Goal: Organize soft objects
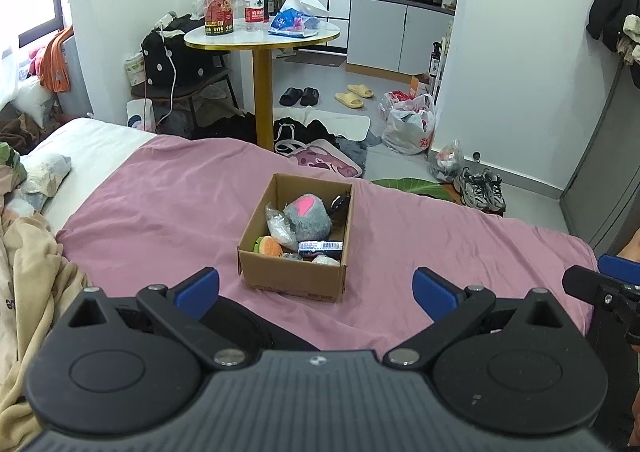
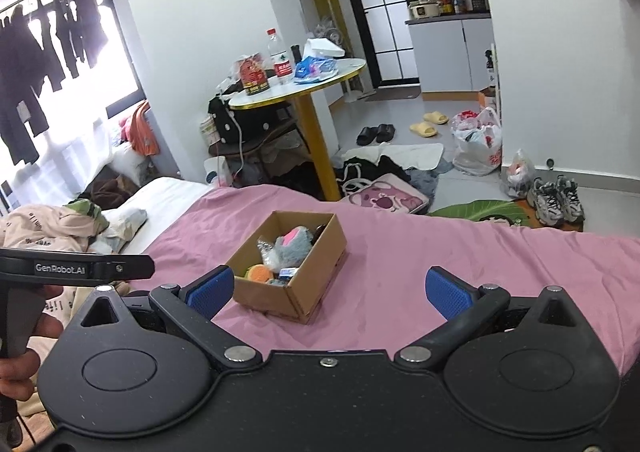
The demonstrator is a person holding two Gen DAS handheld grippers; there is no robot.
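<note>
Cardboard box [image 1: 294, 276] on pink bed [image 1: 400, 252], holding grey plush [image 1: 308, 218]: left claw [image 1: 316, 288] and right claw [image 2: 330, 290] both released, empty; approach plush from above, pinching its bulk gently.

I see open pink sheet [image 1: 400, 252] on all sides of the cardboard box [image 1: 294, 276] — its top is open, but a grey plush [image 1: 310, 218] and small items crowd the inside.
</note>
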